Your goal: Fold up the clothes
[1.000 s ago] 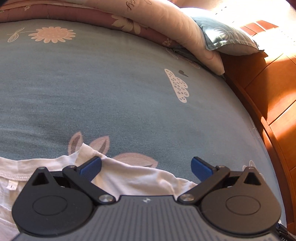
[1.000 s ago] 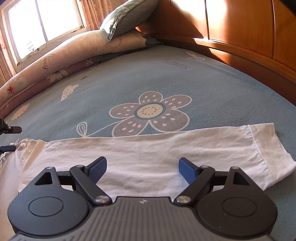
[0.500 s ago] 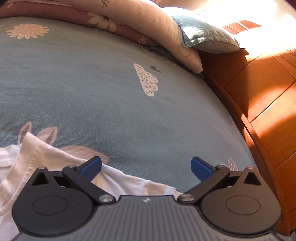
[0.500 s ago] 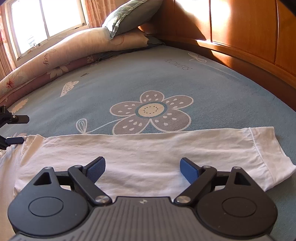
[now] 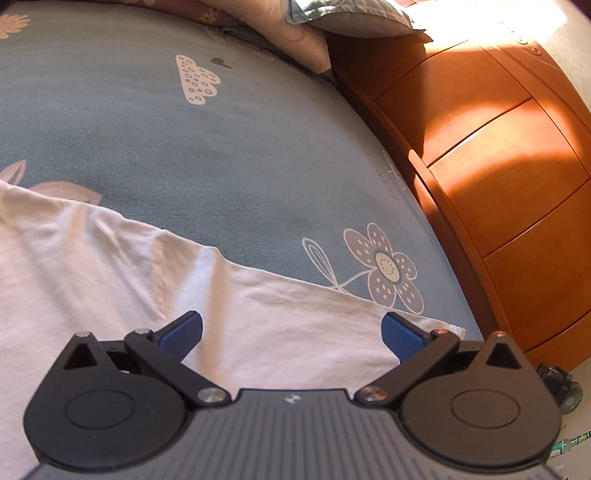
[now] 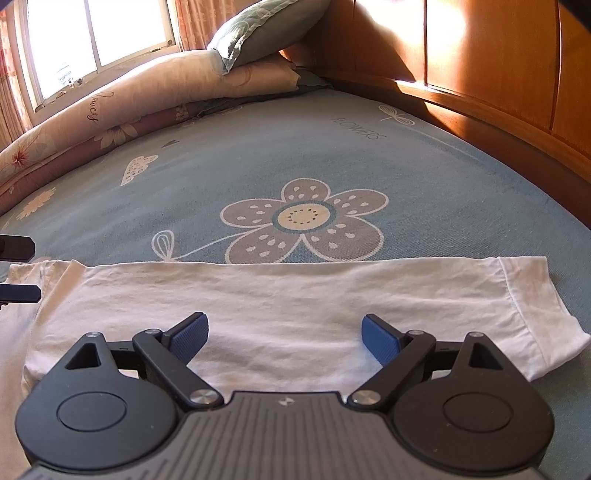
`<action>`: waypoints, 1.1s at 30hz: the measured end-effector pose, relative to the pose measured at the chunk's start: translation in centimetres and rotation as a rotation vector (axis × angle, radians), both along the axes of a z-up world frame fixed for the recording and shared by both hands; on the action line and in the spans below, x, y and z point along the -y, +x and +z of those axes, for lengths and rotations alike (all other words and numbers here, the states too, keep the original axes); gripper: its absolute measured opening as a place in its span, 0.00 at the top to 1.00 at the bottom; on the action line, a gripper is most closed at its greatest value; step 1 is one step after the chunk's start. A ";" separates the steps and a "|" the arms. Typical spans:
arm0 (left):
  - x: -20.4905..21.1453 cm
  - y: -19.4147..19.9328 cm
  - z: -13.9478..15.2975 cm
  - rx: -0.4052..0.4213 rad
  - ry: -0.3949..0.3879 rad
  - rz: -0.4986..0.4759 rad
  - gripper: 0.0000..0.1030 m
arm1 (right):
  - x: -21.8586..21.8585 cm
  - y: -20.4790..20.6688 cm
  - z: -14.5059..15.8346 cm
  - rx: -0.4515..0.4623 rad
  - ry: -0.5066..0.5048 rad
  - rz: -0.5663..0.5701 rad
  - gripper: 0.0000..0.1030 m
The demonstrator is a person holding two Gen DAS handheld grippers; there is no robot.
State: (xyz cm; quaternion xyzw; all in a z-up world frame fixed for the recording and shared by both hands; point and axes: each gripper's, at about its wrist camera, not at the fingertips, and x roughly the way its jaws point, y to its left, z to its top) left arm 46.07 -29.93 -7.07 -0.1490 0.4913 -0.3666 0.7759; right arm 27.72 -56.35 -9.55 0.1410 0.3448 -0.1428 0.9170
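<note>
A white T-shirt (image 6: 280, 295) lies flat on the blue flowered bed sheet (image 6: 332, 158), one short sleeve (image 6: 532, 306) pointing right. My right gripper (image 6: 284, 336) hovers open over the shirt's middle with nothing between its blue pads. In the left wrist view the same shirt (image 5: 110, 277) spreads from the left edge toward the bed's right side. My left gripper (image 5: 291, 334) is open above it, holding nothing. The left gripper's fingertips (image 6: 18, 293) show at the far left edge of the right wrist view, beside the shirt's other end.
A wooden headboard (image 6: 498, 66) borders the bed on the right. A rolled quilt (image 6: 122, 110) and a grey-green pillow (image 6: 258, 33) lie along the far side under a window (image 6: 96, 37). A small fan (image 5: 569, 398) sits on the floor past the bed edge.
My left gripper has swung right and moved over the shirt, so more white cloth and the headboard now fill its view. The right gripper has barely shifted.
</note>
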 end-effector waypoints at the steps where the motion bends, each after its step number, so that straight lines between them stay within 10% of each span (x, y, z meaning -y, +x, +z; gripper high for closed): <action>1: 0.1 -0.1 -0.1 0.000 0.006 -0.002 0.01 | 0.0 0.0 0.0 0.000 0.000 0.002 0.08; 33: 4.6 2.5 0.1 0.187 0.089 0.061 0.01 | -0.4 0.1 0.0 -0.015 -0.024 0.014 0.05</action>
